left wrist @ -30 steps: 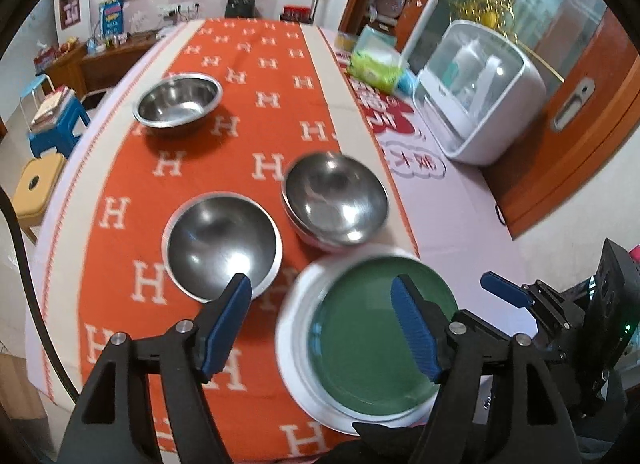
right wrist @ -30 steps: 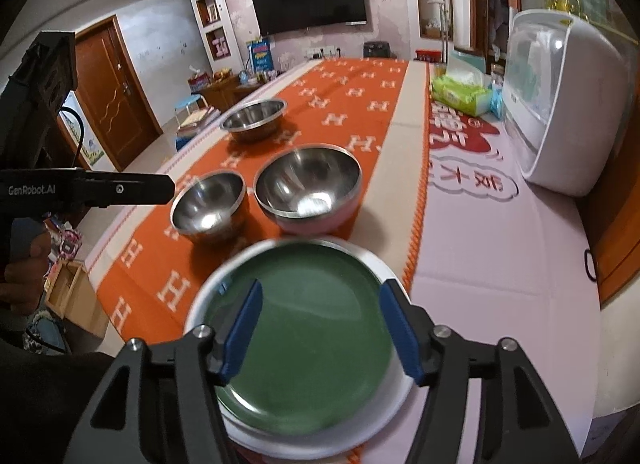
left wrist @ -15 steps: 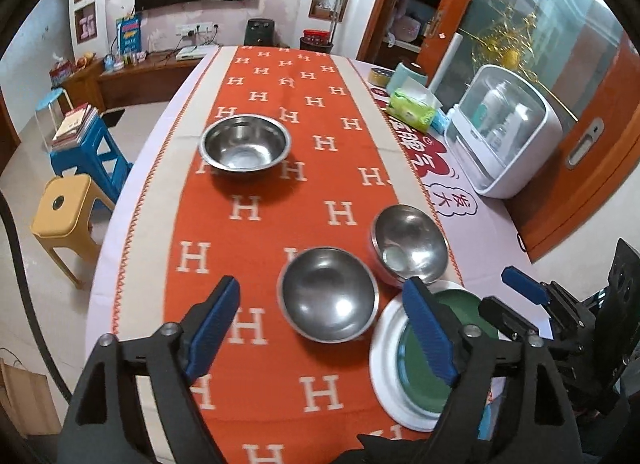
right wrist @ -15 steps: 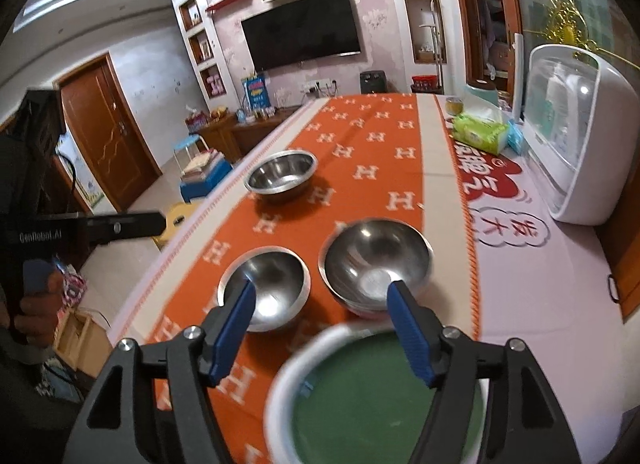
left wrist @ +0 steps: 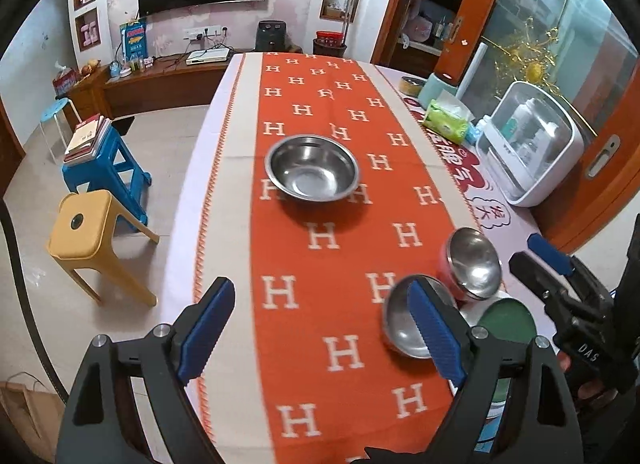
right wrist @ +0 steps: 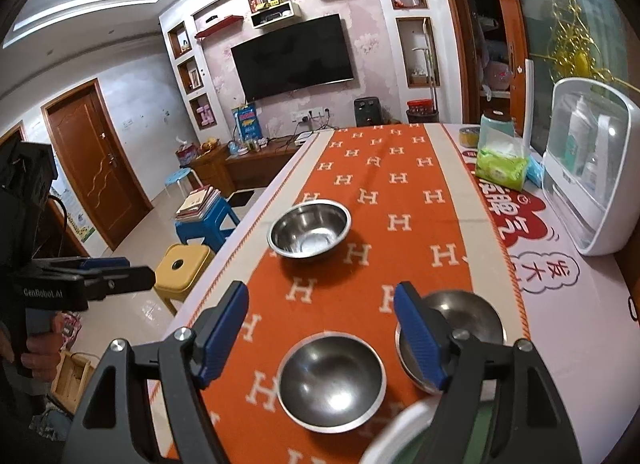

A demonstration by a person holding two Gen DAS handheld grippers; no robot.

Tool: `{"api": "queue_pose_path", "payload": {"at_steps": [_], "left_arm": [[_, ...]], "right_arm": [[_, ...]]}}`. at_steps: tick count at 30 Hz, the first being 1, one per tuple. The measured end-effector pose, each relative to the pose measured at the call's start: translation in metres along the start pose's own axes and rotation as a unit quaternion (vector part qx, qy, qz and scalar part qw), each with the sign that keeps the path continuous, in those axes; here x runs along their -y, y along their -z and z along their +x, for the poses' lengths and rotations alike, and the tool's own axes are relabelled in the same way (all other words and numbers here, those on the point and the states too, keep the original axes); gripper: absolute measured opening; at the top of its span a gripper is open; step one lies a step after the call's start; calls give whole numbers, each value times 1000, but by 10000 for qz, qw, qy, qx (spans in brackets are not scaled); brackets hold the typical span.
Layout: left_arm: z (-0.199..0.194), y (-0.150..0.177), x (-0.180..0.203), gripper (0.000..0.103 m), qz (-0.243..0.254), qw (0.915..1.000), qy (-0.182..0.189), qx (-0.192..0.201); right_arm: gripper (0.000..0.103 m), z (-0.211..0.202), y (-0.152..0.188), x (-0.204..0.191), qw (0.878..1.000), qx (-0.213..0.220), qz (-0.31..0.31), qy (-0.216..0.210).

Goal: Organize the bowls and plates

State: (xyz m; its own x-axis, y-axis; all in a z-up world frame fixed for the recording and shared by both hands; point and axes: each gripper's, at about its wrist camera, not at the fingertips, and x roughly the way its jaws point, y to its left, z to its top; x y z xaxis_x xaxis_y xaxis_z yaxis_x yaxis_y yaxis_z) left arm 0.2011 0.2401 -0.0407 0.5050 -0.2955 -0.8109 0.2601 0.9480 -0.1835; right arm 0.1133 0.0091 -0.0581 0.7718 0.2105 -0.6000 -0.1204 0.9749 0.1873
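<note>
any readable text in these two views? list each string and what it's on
"GenRobot.AI": side of the left gripper body, seen in the right wrist view.
"DAS": black body of the right gripper, left wrist view; it may be cut off.
"H": repeated across the orange table runner.
Red and white Chinese characters on the tablecloth: large, but I can't read them reliably.
Blue poster by the TV: too small to read.

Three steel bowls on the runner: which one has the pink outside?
The pink-sided bowl, the one beside the green plate at the runner's right edge. The small bowl next to it and the wide bowl farther up are bare steel.
</note>
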Motion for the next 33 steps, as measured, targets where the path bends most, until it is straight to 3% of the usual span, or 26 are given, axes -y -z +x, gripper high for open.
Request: {"api": "queue_pose_path", "payload": {"at_steps": [9,20,33], "left_arm": [[23,-51,-40,87,125,9996,66,-258],[67,-90,-60,87,-20,9987,42,-500],[139,-107,-62,87,-262,9953,409,-839]], "right_arm": [[78,33,-42,-31,9995,182,-156,205],[79,84,-86,-25,9984,86,313,454],[79,142,-81,4,9936,-339,957,503]]}}
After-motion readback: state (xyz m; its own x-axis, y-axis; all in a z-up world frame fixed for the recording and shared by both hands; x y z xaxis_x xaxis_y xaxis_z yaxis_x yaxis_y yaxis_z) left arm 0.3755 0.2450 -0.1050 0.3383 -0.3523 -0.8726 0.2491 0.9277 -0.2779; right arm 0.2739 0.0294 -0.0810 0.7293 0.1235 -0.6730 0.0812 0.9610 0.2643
